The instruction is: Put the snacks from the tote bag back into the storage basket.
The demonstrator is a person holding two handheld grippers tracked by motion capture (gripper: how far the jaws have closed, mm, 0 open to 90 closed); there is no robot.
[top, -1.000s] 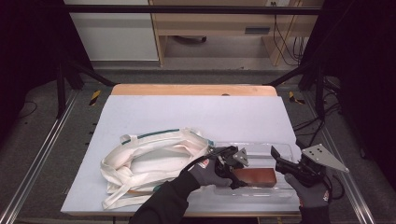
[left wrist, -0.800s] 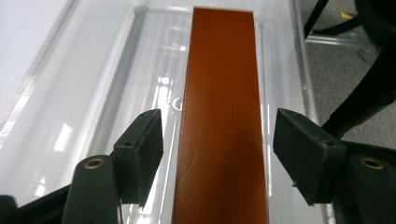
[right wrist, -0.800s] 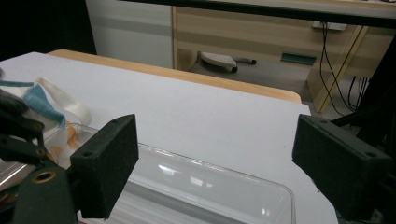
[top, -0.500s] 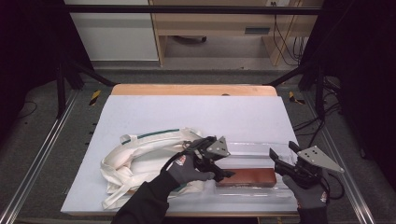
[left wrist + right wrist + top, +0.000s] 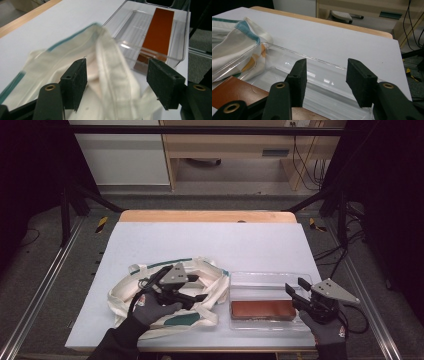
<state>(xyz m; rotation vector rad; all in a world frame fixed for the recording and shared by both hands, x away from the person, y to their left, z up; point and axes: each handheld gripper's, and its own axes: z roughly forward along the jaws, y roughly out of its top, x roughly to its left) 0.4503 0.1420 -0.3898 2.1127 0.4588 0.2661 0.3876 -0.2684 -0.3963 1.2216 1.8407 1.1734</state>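
Two grippers were open: our left gripper (image 5: 196, 291) stood over the bag (image 5: 150, 320), right gripper (image 5: 297, 293) at the tray (image 5: 260, 281); nothing was packed yet.

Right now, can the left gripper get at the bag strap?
Probably yes. The left gripper is open, with the bag strap running up between its jaws and nothing covering it. The tray sits beyond, clear of the jaws.

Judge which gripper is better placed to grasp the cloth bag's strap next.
Left. The left gripper is open with the bag's strap running between its jaws. The right gripper, also open, sits at the far end of the clear tray, away from the cloth bag.
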